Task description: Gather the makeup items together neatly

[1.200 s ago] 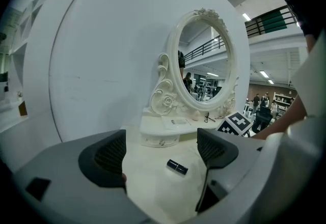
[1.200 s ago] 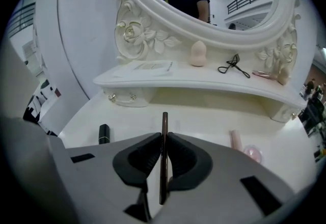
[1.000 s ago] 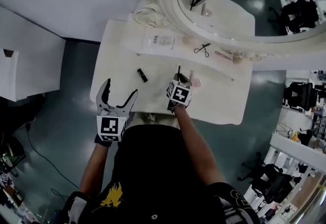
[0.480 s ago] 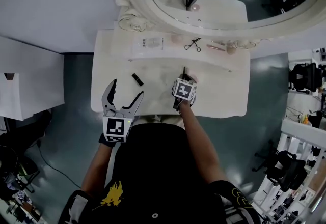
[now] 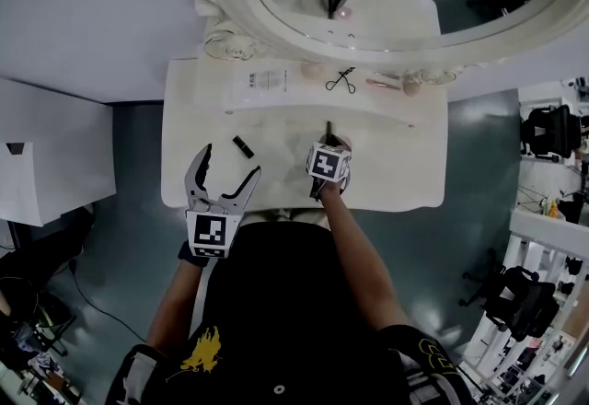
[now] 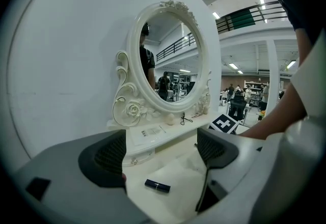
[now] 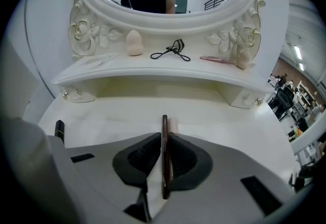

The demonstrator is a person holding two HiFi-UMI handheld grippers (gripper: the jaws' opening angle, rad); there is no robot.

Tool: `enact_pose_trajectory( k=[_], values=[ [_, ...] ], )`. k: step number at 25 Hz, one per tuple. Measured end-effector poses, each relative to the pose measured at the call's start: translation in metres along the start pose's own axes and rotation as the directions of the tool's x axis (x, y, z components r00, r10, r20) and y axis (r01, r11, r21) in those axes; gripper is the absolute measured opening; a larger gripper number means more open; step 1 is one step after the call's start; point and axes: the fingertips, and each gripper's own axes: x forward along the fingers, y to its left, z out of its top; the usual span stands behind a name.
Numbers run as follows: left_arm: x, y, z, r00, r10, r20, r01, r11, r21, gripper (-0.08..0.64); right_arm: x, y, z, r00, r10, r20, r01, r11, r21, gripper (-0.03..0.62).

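Right tool [image 7: 164,142] is closed narrow on a brown makeup pencil [image 7: 164,134]. The pencil lies lengthwise between the pads, tip toward 12 o'clock, over the middle of the white desk [image 5: 396,175]. Left tool [image 5: 228,164] stands wide with nothing between the pads, above the desk's near edge; a black lipstick tube [image 5: 243,146] lies flat at its 1 o'clock, at 9 o'clock from the right tool. On the mirror shelf [image 5: 285,96], at 12 o'clock from the pencil, sit an eyelash curler [image 5: 340,79], a pale sponge [image 5: 311,71] at the curler's 9 o'clock and a pink stick [image 5: 382,83] at its 3 o'clock.
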Motion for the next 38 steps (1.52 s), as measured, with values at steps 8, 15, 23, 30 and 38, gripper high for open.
enact_pose_trajectory(
  k=[8,15,23,30,38],
  values=[
    [-0.001,-0.002,0.002,1.000,-0.001,0.004,0.001,1.000,-0.007,0.443,-0.002,0.000,-0.001,1.000,0.003,0.000,-0.003,1.000,-0.013,0.060],
    [-0.008,0.001,-0.001,1.000,0.006,0.012,-0.006,1.000,-0.017,0.443,-0.004,0.001,-0.002,1.000,0.002,0.010,-0.002,1.000,-0.017,0.058],
    [-0.024,0.014,-0.016,0.998,0.057,0.013,-0.057,0.997,-0.057,0.443,-0.026,0.054,-0.004,0.988,0.138,0.064,-0.131,0.987,-0.094,0.058],
    [-0.055,0.033,-0.034,0.989,0.149,-0.004,-0.148,0.985,-0.084,0.443,-0.051,0.164,-0.024,0.925,0.380,0.017,-0.359,0.886,-0.293,0.079],
    [-0.105,0.049,-0.053,0.965,0.262,-0.030,-0.264,0.957,-0.121,0.443,-0.058,0.237,-0.056,0.864,0.494,-0.096,-0.488,0.774,-0.404,0.173]
  ],
)
